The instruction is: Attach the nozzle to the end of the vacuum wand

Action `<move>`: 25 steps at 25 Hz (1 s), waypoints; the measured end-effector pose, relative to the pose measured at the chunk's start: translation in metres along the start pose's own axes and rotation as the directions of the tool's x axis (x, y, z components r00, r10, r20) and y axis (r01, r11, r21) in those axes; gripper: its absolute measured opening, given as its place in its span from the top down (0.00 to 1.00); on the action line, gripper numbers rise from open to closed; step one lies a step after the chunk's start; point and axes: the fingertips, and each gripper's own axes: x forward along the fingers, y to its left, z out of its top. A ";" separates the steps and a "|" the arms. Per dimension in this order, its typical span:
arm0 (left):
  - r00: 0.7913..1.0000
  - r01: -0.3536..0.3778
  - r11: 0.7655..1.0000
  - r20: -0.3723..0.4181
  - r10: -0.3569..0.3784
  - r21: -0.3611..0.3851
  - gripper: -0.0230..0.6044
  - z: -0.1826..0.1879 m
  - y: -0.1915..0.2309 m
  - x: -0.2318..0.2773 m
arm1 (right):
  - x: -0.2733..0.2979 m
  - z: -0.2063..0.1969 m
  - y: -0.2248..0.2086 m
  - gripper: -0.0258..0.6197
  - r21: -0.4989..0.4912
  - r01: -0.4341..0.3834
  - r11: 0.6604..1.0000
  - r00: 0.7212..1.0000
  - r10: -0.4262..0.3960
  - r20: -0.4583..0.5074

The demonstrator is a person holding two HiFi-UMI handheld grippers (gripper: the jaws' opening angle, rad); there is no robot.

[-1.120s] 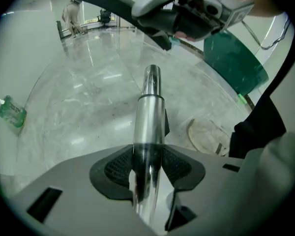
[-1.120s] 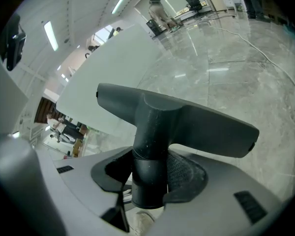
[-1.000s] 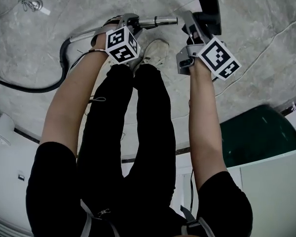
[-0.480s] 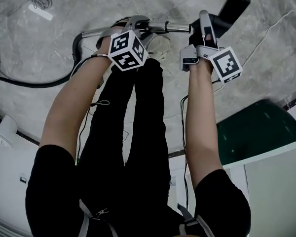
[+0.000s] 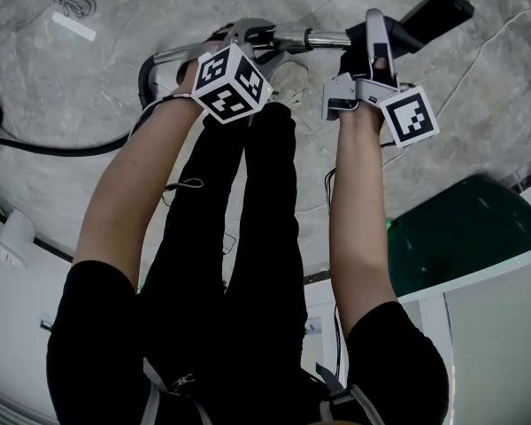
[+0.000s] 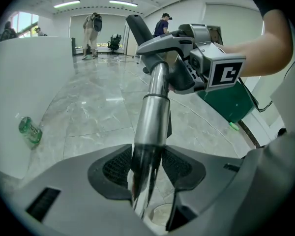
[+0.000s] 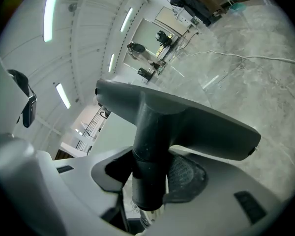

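Observation:
The chrome vacuum wand [image 5: 305,38] lies across the head view's top, and my left gripper [image 5: 250,35] is shut on it. In the left gripper view the wand [image 6: 151,107] runs up from between the pads of the left gripper [image 6: 147,167] to the right gripper [image 6: 199,63]. My right gripper [image 5: 373,42] is shut on the neck of the black floor nozzle [image 5: 434,14]. The nozzle's neck [image 7: 150,151] sits between the right gripper's [image 7: 150,178] pads, its wide head [image 7: 191,124] beyond. The wand's tip meets the neck; I cannot tell if it is seated.
A black hose [image 5: 35,144] curls over the marble floor at the left, and a white cable [image 5: 64,3] lies at the top left. A dark green bin [image 5: 465,237] and a white partition [image 5: 504,343] stand at the right. A green bottle [image 6: 29,131] lies by a wall.
Both grippers have risen. The nozzle has swung from pointing up the picture to slanting up-right, and the wand's tip has closed onto the nozzle's neck.

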 end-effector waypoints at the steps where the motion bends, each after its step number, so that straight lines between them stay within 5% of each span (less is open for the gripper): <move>1: 1.000 -0.007 1.000 0.004 0.007 -0.009 0.66 0.000 0.003 -0.001 | 0.000 0.000 0.002 0.67 -0.005 -0.005 1.000 1.000 0.005 0.001; 8: 0.999 -0.022 0.996 0.042 0.026 -0.090 0.65 0.006 0.011 -0.008 | -0.002 0.006 0.012 0.67 -0.004 -0.034 0.999 0.998 0.034 0.043; 17: 0.982 0.079 0.983 0.181 -0.048 -0.168 0.64 0.040 0.014 -0.026 | -0.008 0.035 0.053 0.67 -0.103 -0.119 0.988 0.972 0.137 0.192; 21: 0.967 0.169 0.965 0.223 -0.123 -0.202 0.63 0.041 0.012 -0.038 | -0.008 0.029 0.077 0.67 -0.183 -0.239 0.954 0.952 0.267 0.147; 25: 0.929 0.297 0.917 0.301 -0.214 -0.265 0.62 0.049 0.015 -0.046 | -0.004 0.032 0.101 0.67 -0.188 -0.396 0.899 0.898 0.422 0.125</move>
